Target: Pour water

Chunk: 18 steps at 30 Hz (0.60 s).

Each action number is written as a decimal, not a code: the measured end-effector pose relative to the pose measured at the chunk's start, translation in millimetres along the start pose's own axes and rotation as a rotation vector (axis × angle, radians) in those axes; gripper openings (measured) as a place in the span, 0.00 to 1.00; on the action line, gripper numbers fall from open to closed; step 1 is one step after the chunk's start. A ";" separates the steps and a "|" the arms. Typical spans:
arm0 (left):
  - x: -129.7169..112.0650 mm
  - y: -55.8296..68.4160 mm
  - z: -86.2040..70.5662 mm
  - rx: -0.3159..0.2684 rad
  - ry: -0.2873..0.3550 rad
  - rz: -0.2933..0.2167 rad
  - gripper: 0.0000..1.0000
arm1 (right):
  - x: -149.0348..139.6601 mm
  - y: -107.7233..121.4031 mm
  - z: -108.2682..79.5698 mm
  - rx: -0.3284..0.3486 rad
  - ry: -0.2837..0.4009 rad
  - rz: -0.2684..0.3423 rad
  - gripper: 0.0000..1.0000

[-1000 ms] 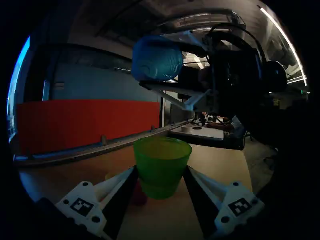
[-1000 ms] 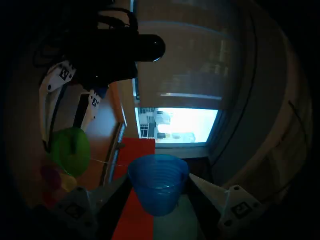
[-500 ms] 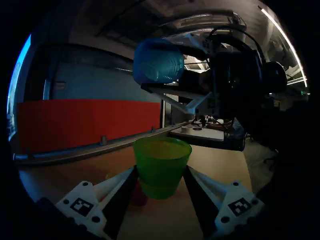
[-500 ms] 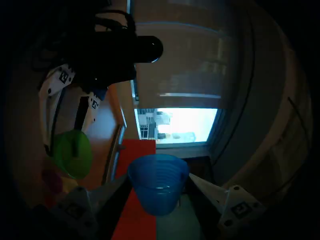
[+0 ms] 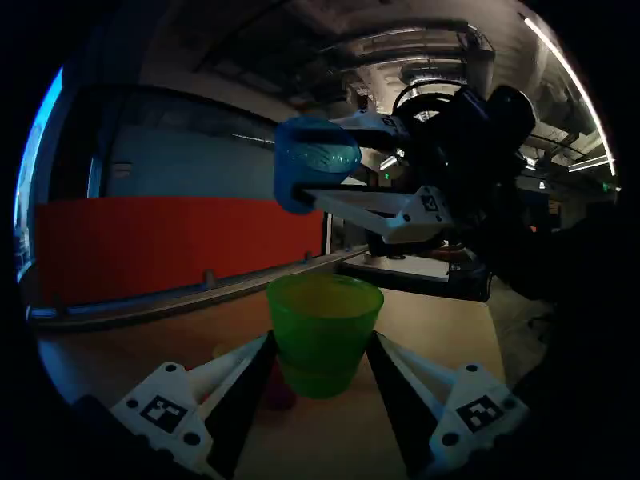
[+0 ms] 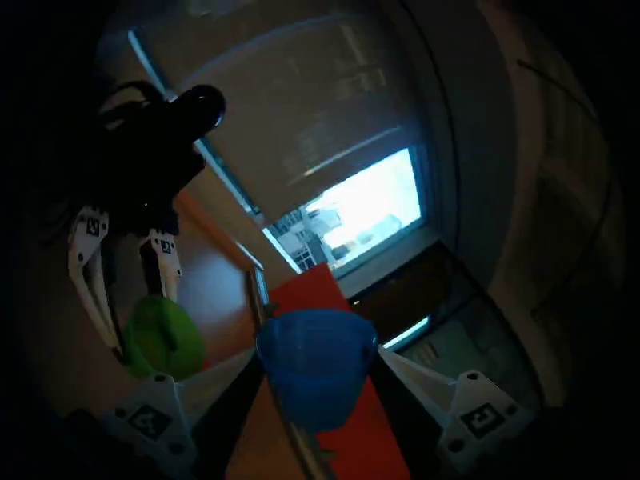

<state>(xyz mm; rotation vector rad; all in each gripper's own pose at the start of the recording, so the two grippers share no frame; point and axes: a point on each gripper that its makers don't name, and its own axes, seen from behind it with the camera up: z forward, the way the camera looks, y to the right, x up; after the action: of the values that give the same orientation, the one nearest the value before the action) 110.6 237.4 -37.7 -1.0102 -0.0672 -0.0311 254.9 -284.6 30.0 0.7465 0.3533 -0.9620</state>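
Observation:
A green cup (image 5: 324, 332) stands upright between the white fingers of my left gripper (image 5: 322, 364), which is shut on it just above a wooden table (image 5: 432, 320). In the left gripper view a blue cup (image 5: 312, 164) hangs above the green one, tilted partway toward level, held by my right gripper (image 5: 352, 172). In the right gripper view the blue cup (image 6: 316, 364) sits gripped between the right gripper's (image 6: 316, 384) fingers. Farther off at the lower left, the green cup (image 6: 162, 338) sits in the left gripper (image 6: 128, 308). I cannot make out any water.
A red panel (image 5: 168, 240) and a metal rail (image 5: 200, 284) run along the table's far edge. Small reddish and yellow objects (image 5: 276, 392) lie on the table under the green cup. A bright window (image 6: 360, 208) shows beyond. The room is dim.
The right gripper has rotated, turning the blue cup from lying on its side toward upright above the green cup. The left gripper and green cup have stayed still.

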 end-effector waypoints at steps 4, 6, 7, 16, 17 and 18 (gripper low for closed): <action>-1.2 -1.6 -0.3 0.003 -0.006 0.001 0.79 | -5.9 -6.8 -4.3 0.013 -0.008 0.163 0.89; -1.0 -2.3 -0.4 0.004 -0.008 0.003 0.79 | -8.5 -10.1 -5.9 0.020 -0.014 0.244 0.89; -0.9 -2.7 -0.4 0.005 -0.009 0.004 0.79 | -9.8 -12.1 -6.7 0.024 -0.018 0.293 0.88; -1.1 -6.3 0.1 0.011 -0.022 0.008 0.79 | -8.4 -23.5 -16.8 0.080 0.003 0.643 0.89; -0.9 -6.8 0.2 0.013 -0.023 0.009 0.79 | -8.7 -24.7 -18.1 0.086 0.004 0.670 0.89; -0.9 -7.3 0.3 0.013 -0.024 0.010 0.79 | -9.4 -25.9 -19.1 0.092 0.003 0.692 0.89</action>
<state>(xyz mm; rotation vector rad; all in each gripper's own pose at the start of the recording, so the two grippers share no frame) 109.3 233.8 -31.4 -0.9976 -0.0843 -0.0093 228.9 -274.5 11.3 0.8722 0.0369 -0.3236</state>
